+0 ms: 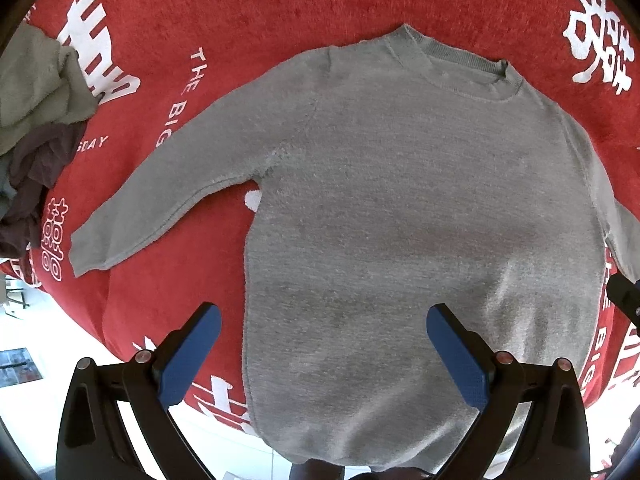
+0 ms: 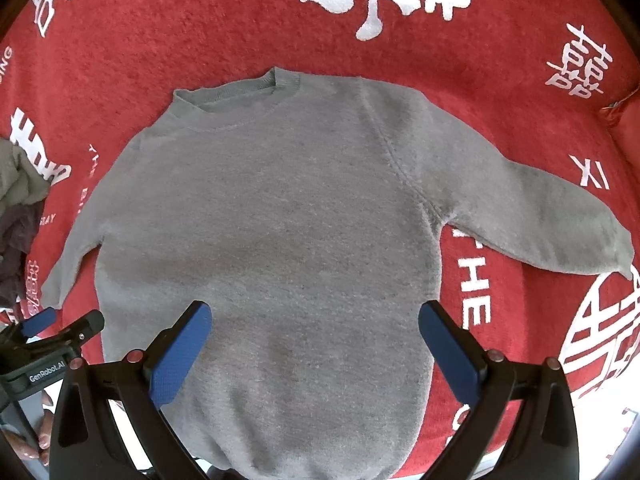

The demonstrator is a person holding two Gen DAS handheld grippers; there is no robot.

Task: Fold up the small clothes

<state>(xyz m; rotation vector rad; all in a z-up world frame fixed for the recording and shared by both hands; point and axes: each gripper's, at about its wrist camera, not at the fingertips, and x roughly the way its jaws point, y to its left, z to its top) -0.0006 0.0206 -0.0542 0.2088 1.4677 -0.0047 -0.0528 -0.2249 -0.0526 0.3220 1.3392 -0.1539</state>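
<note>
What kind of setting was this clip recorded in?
Probably a home or staged indoor folding station: a grey sweater lies flat on a red printed cloth, a pile of other clothes waits at the side, and pale floor shows beyond the edge.

Probably a home; a red printed blanket point(image 1: 280, 8) as work surface; loose clothes pile point(image 1: 36, 120) beside pale floor tiles.
</note>
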